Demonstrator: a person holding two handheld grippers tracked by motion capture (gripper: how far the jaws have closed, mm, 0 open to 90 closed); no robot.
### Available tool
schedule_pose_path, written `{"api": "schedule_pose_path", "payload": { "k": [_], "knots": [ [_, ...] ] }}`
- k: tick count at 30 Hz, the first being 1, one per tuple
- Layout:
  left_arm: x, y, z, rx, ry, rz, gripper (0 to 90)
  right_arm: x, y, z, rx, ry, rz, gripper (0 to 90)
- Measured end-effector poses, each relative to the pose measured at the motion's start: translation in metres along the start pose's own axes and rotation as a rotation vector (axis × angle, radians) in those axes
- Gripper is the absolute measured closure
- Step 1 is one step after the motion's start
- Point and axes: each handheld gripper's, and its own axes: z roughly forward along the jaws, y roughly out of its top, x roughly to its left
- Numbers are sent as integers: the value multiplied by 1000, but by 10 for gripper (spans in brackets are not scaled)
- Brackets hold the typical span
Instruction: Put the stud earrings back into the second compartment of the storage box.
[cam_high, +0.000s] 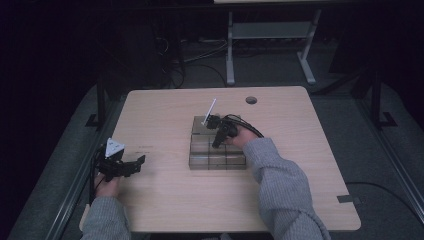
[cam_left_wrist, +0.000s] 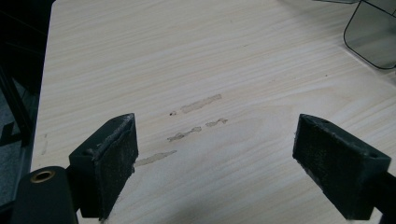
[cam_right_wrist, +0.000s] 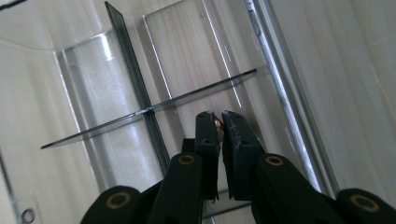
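dim floor and desk legs fill the top of the high view, and a pale wooden table (cam_high: 165, 200) takes the middle of the frame, with one round hole (cam_high: 251, 100) near its far edge. two grippers are in use, one in each hand. the left gripper (cam_high: 131, 165) sits low at the lower left of the frame, held level above the bare table near its left edge, with the left hand (cam_high: 106, 187) behind it; in the left gripper view its jaws stand wide apart with nothing between them, over a few faint smudges (cam_left_wrist: 196, 121) on the wood. one clear plastic organizer box (cam_high: 217, 159) lies at the centre of the table, split into compartments by thin dividers (cam_right_wrist: 140, 112). the right gripper (cam_high: 216, 142) reaches into it from the right, tilted downward, the grey-sleeved right forearm (cam_high: 280, 185) coming in from the lower right. in the right gripper view its jaws are nearly pressed together, pinching one small brass-coloured item (cam_right_wrist: 218, 123) at their tips, above a compartment of the box; what the item is cannot be told. a thin white piece (cam_high: 211, 108) stands slanted at the box's far end.
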Motion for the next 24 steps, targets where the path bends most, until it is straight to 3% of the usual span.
{"api": "schedule_pose_path", "payload": {
  "k": [8,20,24],
  "knots": [
    [0,0,0,-3,-1,-2,138,-1,1,6,24,-14,-1,815],
    [0,0,0,1,-2,-3,138,-1,-5,-8,-20,-43,18,728],
    [-1,0,0,7,-4,14,138,-1,-8,-12,-37,-38,16,750]
  ]
}}
